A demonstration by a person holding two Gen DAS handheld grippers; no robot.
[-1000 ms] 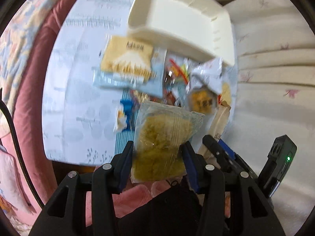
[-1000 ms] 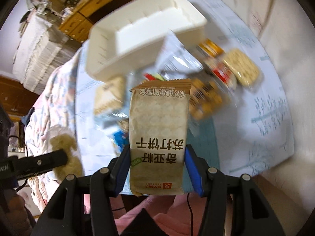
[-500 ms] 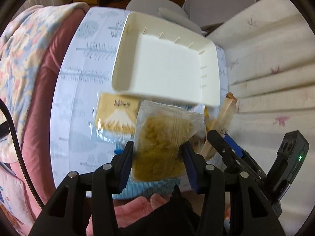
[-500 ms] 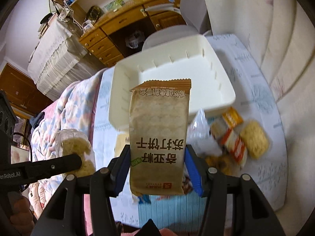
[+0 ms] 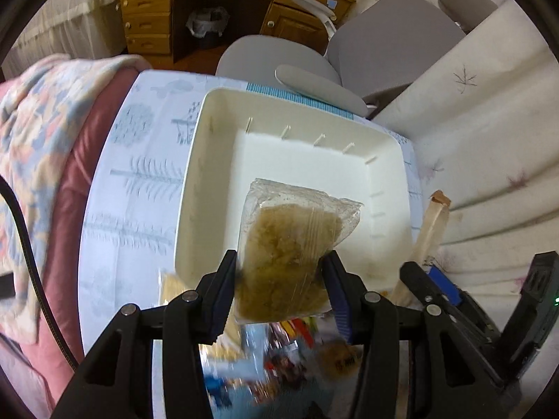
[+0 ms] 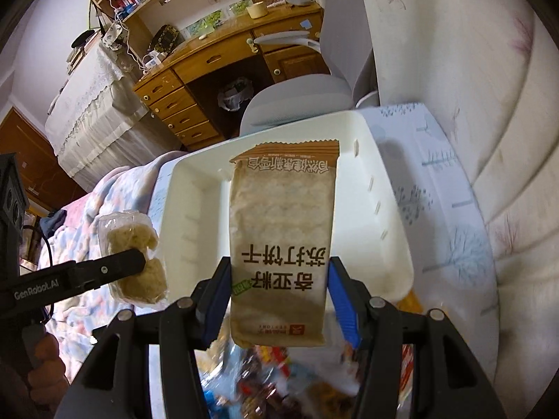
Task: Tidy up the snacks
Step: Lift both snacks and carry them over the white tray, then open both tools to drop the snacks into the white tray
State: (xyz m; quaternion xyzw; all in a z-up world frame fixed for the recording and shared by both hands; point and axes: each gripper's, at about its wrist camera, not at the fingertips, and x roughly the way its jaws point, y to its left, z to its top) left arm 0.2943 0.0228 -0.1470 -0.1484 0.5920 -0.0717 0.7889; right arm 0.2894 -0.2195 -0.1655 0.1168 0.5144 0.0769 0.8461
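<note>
Behind the desk (image 5: pixel 115 209) sits one white tray (image 5: pixel 206 188). Two tools: left tool (image 5: pixel 279 279) clamps a clear-wrapped cake (image 5: pixel 290 251), right tool (image 6: pixel 277 288) a soda cracker pack (image 6: pixel 283 230). Only the right view shows a hand (image 6: pixel 42 370).

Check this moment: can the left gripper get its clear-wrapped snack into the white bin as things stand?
Probably yes. The left gripper holds the clear-wrapped snack over the white bin, whose floor shows bare, with nothing between them.

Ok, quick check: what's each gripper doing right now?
Left gripper: closed on the clear-wrapped snack, over the white bin.
Right gripper: closed on the tan cracker pack.
</note>
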